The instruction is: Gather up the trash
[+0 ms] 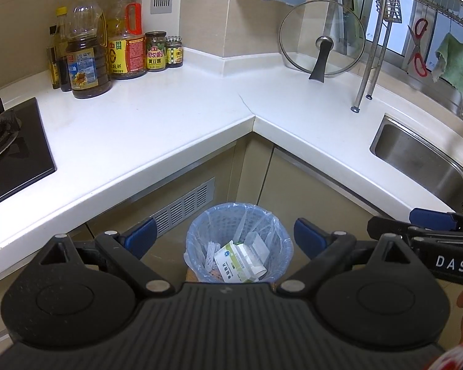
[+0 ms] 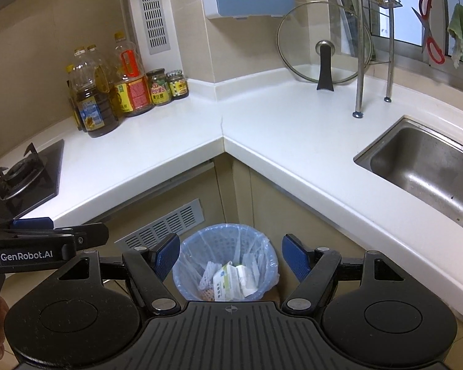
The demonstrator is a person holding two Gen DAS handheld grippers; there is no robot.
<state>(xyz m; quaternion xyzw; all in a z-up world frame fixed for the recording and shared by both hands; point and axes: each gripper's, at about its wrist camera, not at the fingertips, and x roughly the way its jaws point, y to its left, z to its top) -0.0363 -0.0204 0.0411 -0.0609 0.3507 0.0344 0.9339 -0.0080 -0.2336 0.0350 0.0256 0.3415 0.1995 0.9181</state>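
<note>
A small waste bin (image 1: 197,240) lined with a pale blue bag stands on the floor under the counter corner. Inside lie a white and green carton (image 1: 231,265), paper scraps and white wrappers. My left gripper (image 1: 224,237) is open and empty, held above the bin. The bin (image 2: 185,256) also shows in the right wrist view with the carton (image 2: 225,283) inside. My right gripper (image 2: 231,259) is open and empty above it. The right gripper shows at the right edge of the left view (image 1: 429,219), and the left gripper at the left edge of the right view (image 2: 34,223).
A white L-shaped counter (image 1: 169,114) wraps the corner. Oil bottles and jars (image 1: 108,49) stand at the back left, a gas hob (image 1: 12,148) at the left. A glass lid (image 1: 322,38) leans on the wall. A steel sink (image 1: 423,160) and dish rack (image 1: 385,30) are right.
</note>
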